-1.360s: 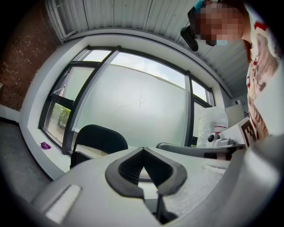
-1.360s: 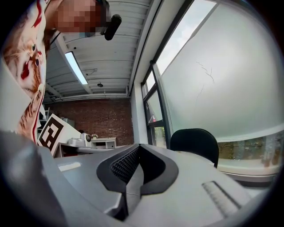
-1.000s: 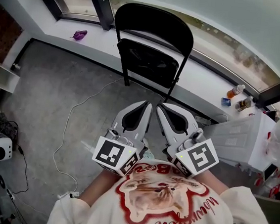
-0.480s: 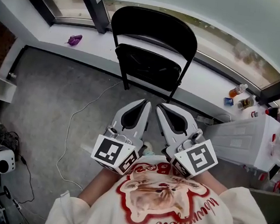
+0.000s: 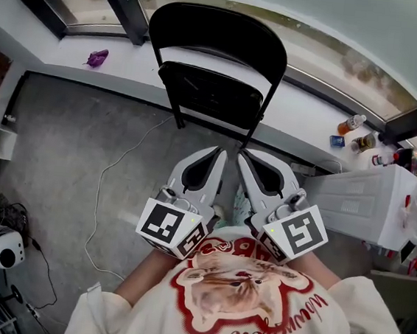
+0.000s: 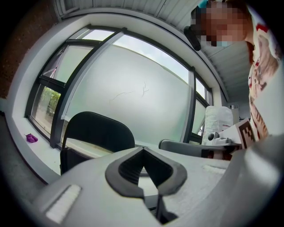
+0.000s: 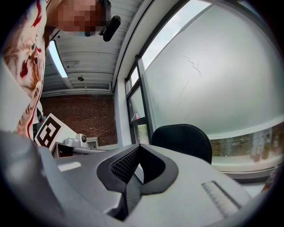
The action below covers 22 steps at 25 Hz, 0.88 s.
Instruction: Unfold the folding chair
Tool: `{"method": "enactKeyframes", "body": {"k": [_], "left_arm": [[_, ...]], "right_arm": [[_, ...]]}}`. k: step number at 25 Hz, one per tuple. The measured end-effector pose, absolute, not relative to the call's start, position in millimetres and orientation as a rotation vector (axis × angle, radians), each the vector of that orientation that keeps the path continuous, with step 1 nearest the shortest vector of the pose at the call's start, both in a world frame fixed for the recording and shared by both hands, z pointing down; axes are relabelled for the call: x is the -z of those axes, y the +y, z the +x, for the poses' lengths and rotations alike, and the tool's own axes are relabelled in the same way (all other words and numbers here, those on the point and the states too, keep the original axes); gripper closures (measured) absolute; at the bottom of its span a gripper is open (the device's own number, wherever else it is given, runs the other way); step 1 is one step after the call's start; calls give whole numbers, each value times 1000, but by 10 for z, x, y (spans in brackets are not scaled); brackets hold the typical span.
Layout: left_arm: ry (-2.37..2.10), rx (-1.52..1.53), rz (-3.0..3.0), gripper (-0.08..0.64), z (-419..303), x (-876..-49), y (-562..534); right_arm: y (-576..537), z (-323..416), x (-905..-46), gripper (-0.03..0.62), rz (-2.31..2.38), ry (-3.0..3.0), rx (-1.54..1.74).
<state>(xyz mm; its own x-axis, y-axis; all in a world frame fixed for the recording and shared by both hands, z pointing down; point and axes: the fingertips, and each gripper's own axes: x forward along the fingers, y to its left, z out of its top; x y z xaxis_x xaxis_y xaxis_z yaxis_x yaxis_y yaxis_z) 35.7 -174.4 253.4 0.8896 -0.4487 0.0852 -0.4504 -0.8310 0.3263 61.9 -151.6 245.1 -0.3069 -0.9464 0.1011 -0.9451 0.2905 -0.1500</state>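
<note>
Found the black steel-tube folding chair (image 5: 217,52) at twelve o'clock in the head view. Stood folded on the grey floor (image 5: 69,155), leaning back against the white window ledge (image 5: 130,69), with its flat black seat panel (image 5: 212,96) tipped up close under the curved backrest (image 5: 193,27). Saw the same chair ahead in the left gripper view (image 6: 100,131) and in the right gripper view (image 7: 182,139), well apart from both tools. Held the left gripper (image 5: 218,156) and the right gripper (image 5: 244,159) side by side at six o'clock of the chair, each pair of jaws pressed together on nothing (ribbed pads meeting tip to tip in both gripper views).

Judged the chair stiff and moderately heavy, not fragile, though the painted tube was probably slick under small pads. Judged the best holds to be the top rim of the backrest, for steadying, and the front edge of the seat panel, for pulling down toward six o'clock. Needed the jaws apart first. Expected the hinge to resist, then swing freely. Worth keeping pads clear of the side links at three and nine o'clock, and watching for feet sliding on the floor.
</note>
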Motion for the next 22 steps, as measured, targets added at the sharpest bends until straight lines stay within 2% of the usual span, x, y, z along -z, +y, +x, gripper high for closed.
{"method": "enactKeyframes", "body": {"k": [22], "left_arm": [[-955, -33, 2557, 559, 1179, -2789, -3281]], "right_arm": [[-2826, 1842, -2619, 569, -1813, 2605, 365]]}}
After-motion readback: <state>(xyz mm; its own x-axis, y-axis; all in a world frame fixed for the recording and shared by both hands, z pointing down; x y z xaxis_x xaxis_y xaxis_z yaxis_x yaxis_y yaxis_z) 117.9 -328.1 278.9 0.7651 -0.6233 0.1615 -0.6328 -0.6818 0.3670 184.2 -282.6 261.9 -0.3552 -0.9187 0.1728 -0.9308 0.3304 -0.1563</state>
